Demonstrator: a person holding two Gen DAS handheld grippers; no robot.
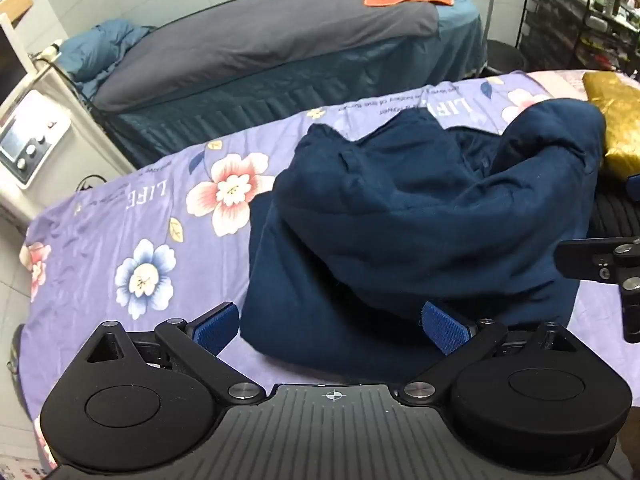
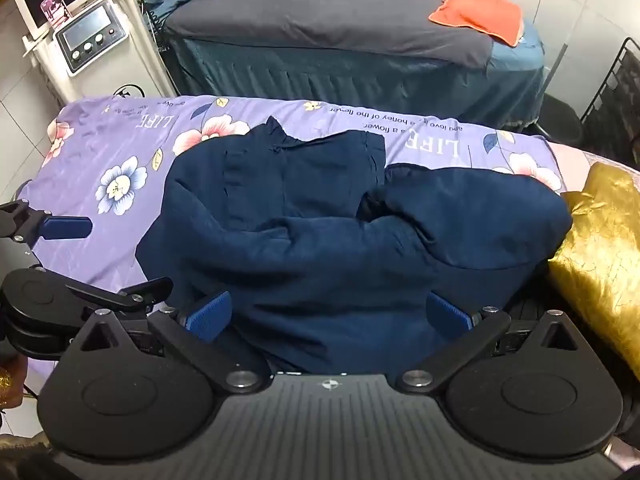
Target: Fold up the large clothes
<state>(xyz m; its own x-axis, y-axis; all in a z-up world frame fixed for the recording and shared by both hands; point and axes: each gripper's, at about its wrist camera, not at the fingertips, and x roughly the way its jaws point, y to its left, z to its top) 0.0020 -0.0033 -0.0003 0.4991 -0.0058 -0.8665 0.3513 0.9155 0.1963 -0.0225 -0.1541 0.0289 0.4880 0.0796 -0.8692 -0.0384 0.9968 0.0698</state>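
Observation:
A large navy blue garment [image 1: 400, 232] lies bunched and partly folded over itself on a lilac flowered sheet [image 1: 132, 240]. My left gripper [image 1: 332, 328] hovers open over its near left edge, blue pads wide apart, nothing pinched. In the right wrist view the same garment [image 2: 320, 232] fills the middle of the sheet [image 2: 100, 160]. My right gripper [image 2: 328, 316] stands open above the garment's near edge, with cloth under its jaws but not gripped. The left gripper's blue fingertip [image 2: 66, 228] shows at the left edge there, and part of the right gripper's black linkage [image 1: 600, 264] at the right edge of the left wrist view.
A gold crinkled cushion [image 2: 600, 264] lies right of the garment. Behind stands a second bed with a grey cover [image 2: 320, 12] and an orange cloth [image 2: 480, 14]. A white machine with a screen and knobs [image 2: 88, 36] stands at the back left. A black wire rack [image 1: 580, 20] is back right.

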